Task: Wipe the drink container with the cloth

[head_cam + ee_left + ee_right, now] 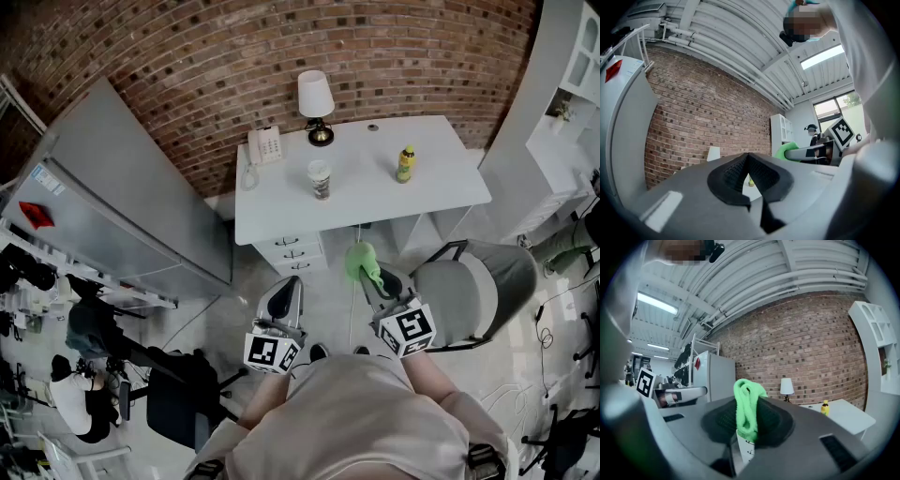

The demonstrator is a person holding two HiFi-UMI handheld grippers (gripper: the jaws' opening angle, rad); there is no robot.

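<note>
A small yellow drink bottle (405, 164) stands on the white desk (441, 192), right of a paper cup (320, 178). The bottle (825, 408) also shows far off in the right gripper view. My right gripper (369, 278) is shut on a green cloth (361, 260), held over the floor in front of the desk. The cloth (747, 408) bulges up between the jaws. My left gripper (289, 285) hangs beside it to the left, shut with nothing in it (748, 159). Both grippers are well short of the desk.
A table lamp (317, 98) and a white telephone (264, 145) stand at the desk's back, against the brick wall. A drawer unit (291, 251) sits under the desk. A grey office chair (473, 286) is at right, a tall grey fridge (122, 197) at left.
</note>
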